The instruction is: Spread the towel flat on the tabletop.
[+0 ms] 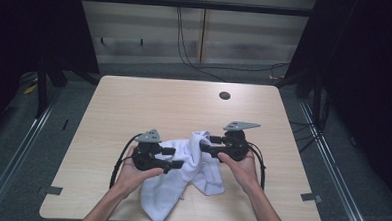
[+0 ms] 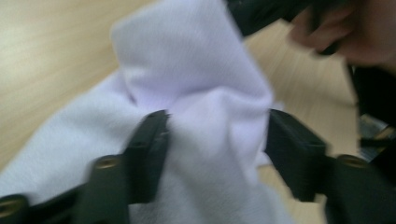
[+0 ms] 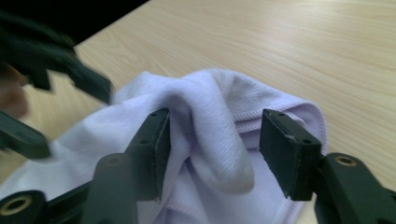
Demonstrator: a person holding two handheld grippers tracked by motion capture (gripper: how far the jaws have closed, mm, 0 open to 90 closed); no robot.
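A: Where's the towel (image 1: pixel 191 173) right now?

B: Bunched on the table (image 1: pixel 134 103), at the near half, between the two hands. One tail of it runs toward the near edge and reaches it, maybe hanging slightly over; a raised fold stands up at the middle.

A: And the left gripper (image 1: pixel 174 158)?

B: Released. In the left gripper view its jaws stand wide with a hump of towel (image 2: pixel 201 93) between them; the left pad seems to brush the cloth, but the picture is blurred, so I can't tell about real contact. Nothing is pinched.

A: The right gripper (image 1: pixel 206 144)?

B: Also released. In the right gripper view the jaws stand apart around a rounded fold of the towel (image 3: pixel 219 135), with its hemmed edge just inside the right pad.

A: How much free room is there?

B: Plenty. The far half of the table is bare wood apart from a small dark round hole (image 1: pixel 224 95) near the far edge, well apart from the cloth. Bare strips also lie to the left and right of the hands.
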